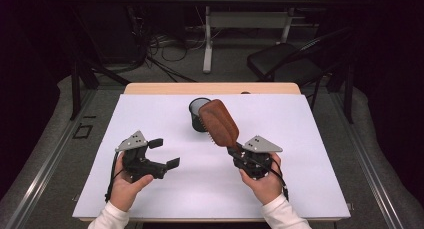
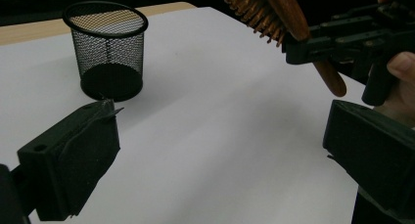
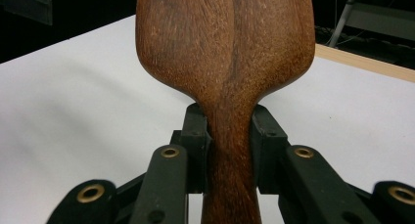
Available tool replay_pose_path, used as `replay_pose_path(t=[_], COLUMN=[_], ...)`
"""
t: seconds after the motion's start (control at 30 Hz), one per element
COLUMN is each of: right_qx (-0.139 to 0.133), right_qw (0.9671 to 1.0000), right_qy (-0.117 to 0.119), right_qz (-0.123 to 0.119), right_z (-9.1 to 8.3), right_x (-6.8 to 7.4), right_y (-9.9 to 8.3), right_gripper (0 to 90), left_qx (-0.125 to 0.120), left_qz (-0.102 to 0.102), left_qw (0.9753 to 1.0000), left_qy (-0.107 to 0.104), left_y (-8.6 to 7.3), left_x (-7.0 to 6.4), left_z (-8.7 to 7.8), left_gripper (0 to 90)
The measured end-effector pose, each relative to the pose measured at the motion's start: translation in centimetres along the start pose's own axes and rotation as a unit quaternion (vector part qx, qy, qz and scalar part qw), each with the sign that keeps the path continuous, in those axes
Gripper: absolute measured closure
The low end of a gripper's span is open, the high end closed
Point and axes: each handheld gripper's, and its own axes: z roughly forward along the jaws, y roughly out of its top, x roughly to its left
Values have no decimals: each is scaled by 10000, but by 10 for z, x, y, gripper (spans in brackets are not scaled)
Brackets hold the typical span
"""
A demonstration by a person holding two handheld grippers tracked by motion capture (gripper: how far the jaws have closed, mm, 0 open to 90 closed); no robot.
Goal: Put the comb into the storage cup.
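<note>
A brown wooden hairbrush [image 1: 218, 122] is held up above the white table, its head slanting toward a black mesh cup [image 1: 199, 114]. My right gripper [image 1: 236, 152] is shut on the brush's handle; in the right gripper view both jaws press the wooden neck [image 3: 230, 136]. In the left gripper view the brush [image 2: 274, 13] shows bristles down, with the right gripper [image 2: 313, 50] clamping it. The mesh cup [image 2: 107, 50] stands upright with nothing visible inside. My left gripper [image 1: 164, 153] is open at the table's left front, with nothing between its jaws [image 2: 215, 150].
The white board [image 1: 150, 199] covers a wooden table whose far edge [image 1: 210, 88] shows behind the cup. A black chair [image 1: 290, 61] and a desk's legs [image 1: 207, 39] with cables stand beyond the table.
</note>
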Motion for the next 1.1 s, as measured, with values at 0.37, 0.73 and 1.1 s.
replay_pose_path(t=[0.37,0.73,1.1], right_qx=[-3,-56,-85], right_qw=[10000,9999,9998], right_qy=[49,93,144], right_qz=[-17,-47,-85], right_z=[1,-2,-3], right_x=[4,7,12], right_y=[-2,0,0], right_gripper=[717,717,717], left_qx=[30,36,23], left_qz=[7,-29,-108], left_qw=[10000,9999,9996], left_qy=[-75,-161,-252], left_y=[12,22,33], left_x=[-2,-3,-3], left_z=[10,15,20], left_gripper=[4,4,6])
